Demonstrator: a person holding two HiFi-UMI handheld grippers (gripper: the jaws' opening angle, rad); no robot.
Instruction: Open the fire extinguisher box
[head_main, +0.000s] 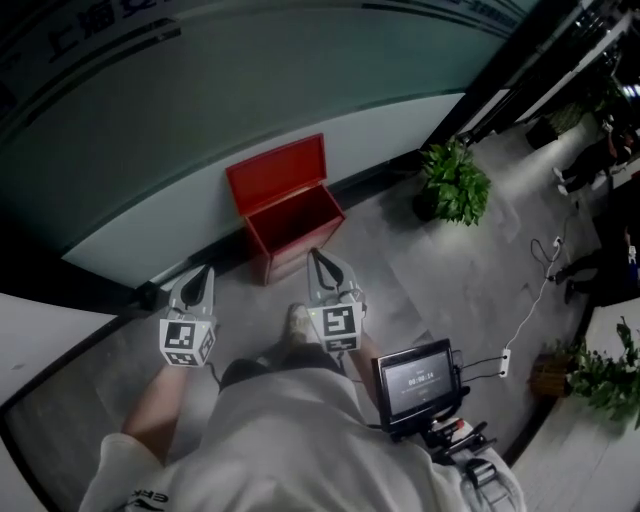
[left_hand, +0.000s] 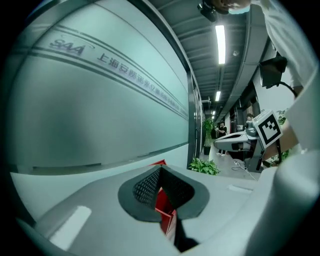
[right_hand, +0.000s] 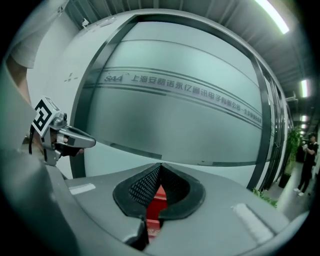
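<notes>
Corridor floor (head_main: 430, 285) | left tongs (head_main: 207, 271) closed, empty | right tongs (head_main: 317, 254) closed, empty

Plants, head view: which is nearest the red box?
The bushy plant just right of the open red box; the lower-right plant is much farther off.

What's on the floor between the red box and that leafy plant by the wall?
Nothing. The head view shows only bare grey floor between the open red box and the potted plant.
</notes>
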